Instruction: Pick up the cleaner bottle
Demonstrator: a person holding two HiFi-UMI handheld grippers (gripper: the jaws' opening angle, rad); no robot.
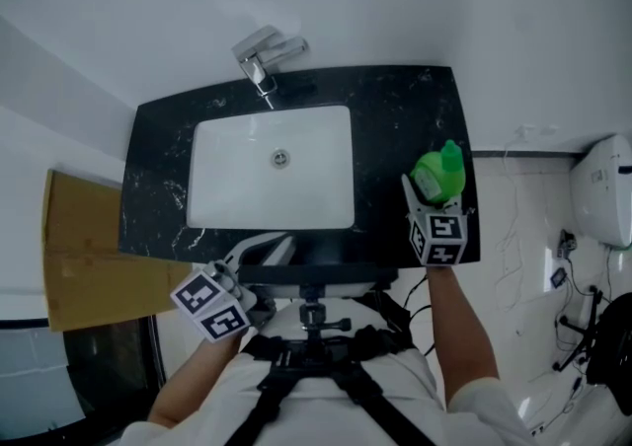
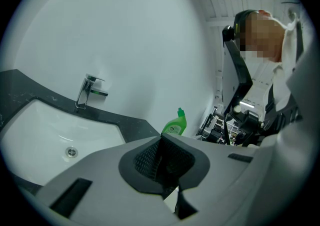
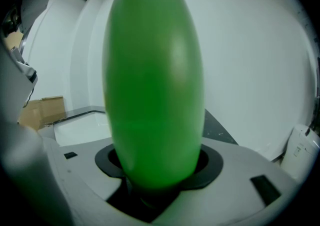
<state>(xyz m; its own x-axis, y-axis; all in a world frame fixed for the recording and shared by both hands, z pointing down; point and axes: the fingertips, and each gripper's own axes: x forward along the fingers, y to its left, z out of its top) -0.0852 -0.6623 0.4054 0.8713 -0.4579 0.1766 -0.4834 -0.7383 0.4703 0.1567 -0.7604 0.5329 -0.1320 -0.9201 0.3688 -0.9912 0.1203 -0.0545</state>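
Green cleaner bottle (image 3: 155, 80) fills the view from our right gripper (image 3: 159, 172), whose two jaws are clamped on the bottle's body. Seen from the head, the bottle stands cap up to the right of the white sink (image 1: 237, 178), over the right end of the black counter (image 1: 395, 118). We cannot tell whether its base touches the counter. Our left gripper (image 2: 161, 162) has its jaws pressed together with nothing between them, and it hangs just in front of the sink's near left corner. Behind the sink stands the tap (image 1: 265, 57).
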